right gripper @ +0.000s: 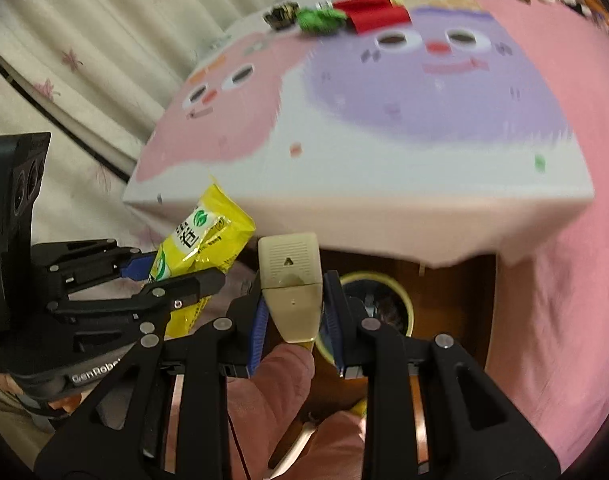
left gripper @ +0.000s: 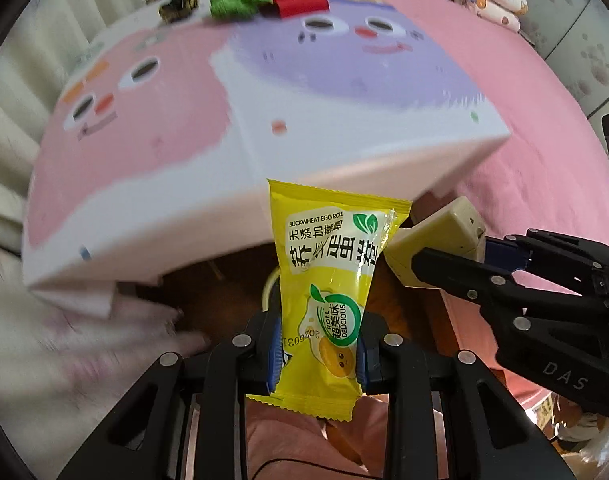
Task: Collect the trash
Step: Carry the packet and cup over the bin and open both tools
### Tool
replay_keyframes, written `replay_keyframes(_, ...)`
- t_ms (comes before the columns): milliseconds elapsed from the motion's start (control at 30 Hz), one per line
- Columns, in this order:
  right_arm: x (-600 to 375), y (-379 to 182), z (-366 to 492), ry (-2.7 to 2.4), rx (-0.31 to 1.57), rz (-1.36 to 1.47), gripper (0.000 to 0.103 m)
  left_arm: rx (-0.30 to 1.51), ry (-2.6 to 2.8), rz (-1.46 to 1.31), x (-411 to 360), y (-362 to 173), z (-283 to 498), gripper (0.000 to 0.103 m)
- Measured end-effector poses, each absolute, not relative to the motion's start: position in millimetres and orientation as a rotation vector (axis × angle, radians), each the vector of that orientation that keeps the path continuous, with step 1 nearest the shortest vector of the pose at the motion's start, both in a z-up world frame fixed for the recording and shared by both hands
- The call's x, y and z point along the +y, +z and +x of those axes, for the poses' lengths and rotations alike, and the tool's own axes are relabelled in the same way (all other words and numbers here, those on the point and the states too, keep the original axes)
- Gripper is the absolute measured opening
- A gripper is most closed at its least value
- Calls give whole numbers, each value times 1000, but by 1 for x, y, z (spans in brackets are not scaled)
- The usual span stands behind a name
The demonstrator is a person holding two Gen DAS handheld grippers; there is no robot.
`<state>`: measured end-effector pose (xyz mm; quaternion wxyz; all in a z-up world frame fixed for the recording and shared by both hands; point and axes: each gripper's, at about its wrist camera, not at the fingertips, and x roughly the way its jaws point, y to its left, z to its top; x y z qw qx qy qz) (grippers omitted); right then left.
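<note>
My left gripper (left gripper: 318,354) is shut on a yellow egg-roll snack wrapper (left gripper: 332,272), which stands up between its blue pads. From the right wrist view the same wrapper (right gripper: 202,236) and left gripper (right gripper: 172,274) show at the left. My right gripper (right gripper: 294,320) is shut on a beige plastic wedge-shaped piece (right gripper: 290,276), also seen with the right gripper (left gripper: 464,256) at right in the left wrist view as the beige piece (left gripper: 440,232). Both hang off the front edge of a low table (left gripper: 184,236), above a round bin (right gripper: 400,300) on the floor.
The table (right gripper: 384,208) has a pink and purple cartoon-face top. At its far end lie red (left gripper: 292,0), green (left gripper: 232,4) and dark (left gripper: 178,6) wrappers. A pink bedspread (left gripper: 544,152) lies to the right, curtains (right gripper: 84,40) to the left. Pink-clothed knees (right gripper: 272,384) show below.
</note>
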<state>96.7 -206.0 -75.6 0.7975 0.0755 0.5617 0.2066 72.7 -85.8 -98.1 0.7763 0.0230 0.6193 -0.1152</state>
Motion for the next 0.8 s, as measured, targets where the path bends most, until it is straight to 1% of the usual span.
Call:
replay_keyframes(133,-208,-113,80,400,1253,167,24,1398,-242,15,-89,-138,55,28)
replay_keyframes(267,-210,-161,72,339,1291,165,24,1436,-236,-20,-90,-195,43,28)
replay_keyframes(533,-218,-293,72,206,1376,161,24,1507,-217,-34,-95,-315,31,28)
replay_keyframes(700,-223,-368,74,155,1416,182,24,1523,-239,-6,-110,-373,38,28)
replay_keyframes(767,-223,-394,77,142,1430,188,24,1520,-248,10,-112,-393,44,31)
replay_keyframes(800,-224,-410,78,133,1441,184,24,1523,-249,18,-112,-401,47,35)
